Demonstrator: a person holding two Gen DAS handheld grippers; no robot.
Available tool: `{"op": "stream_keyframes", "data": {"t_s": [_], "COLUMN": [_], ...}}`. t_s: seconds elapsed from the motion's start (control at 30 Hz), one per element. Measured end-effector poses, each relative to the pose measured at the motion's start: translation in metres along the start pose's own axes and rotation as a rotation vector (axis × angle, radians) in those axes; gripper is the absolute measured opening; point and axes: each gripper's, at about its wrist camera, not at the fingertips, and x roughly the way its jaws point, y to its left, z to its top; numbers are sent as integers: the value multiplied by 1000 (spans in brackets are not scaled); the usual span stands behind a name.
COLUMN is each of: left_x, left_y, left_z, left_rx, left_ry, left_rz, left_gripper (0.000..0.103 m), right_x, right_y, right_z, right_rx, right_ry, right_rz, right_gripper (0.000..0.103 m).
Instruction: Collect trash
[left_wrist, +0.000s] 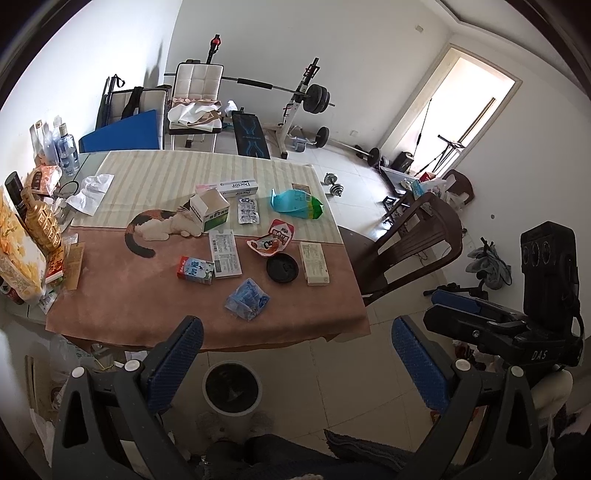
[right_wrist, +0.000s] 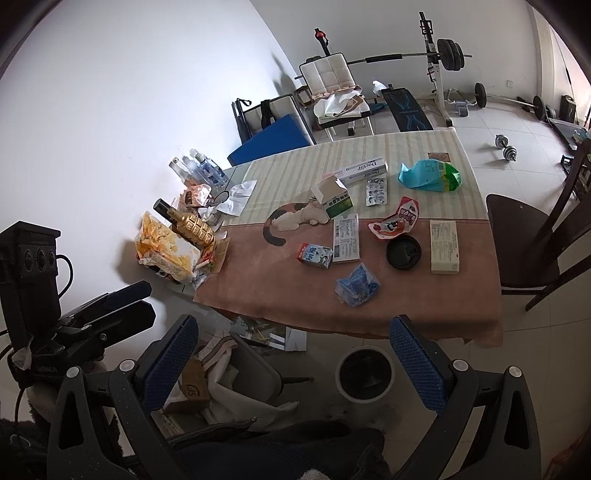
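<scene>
Left gripper wide and empty, right gripper likewise — bin below littered table

The tabletop is covered by a matt woven cloth in brown and cream stripes, on which a crinkled glossy blue plastic wrapper and a matt cream cardboard box are seen. The fingers are faced with rough, dimpled blue rubber pads, and the floor is laid with smooth, faintly glossy tiles.

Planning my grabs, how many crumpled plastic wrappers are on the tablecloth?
3: a blue wrapper nearest the front edge, a red-and-white wrapper mid-table beside the black lid, and a teal-and-green bag farther back. The left clutter may hide more.
</scene>
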Motion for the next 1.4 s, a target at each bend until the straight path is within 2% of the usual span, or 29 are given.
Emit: {"op": "stream_keyframes", "data": {"t_s": [1.4], "left_x": [-12], "left_y": [-2], "left_z": [-2], "left_rx": [-1], "left_ry": [-18], "left_rz": [-14], "left_gripper": [103], "right_x": [-9], "right_y": [18], "right_z": [-5], "right_rx": [-19], "right_ry": [-11], "right_rz": [15], "right_gripper": [103]}}
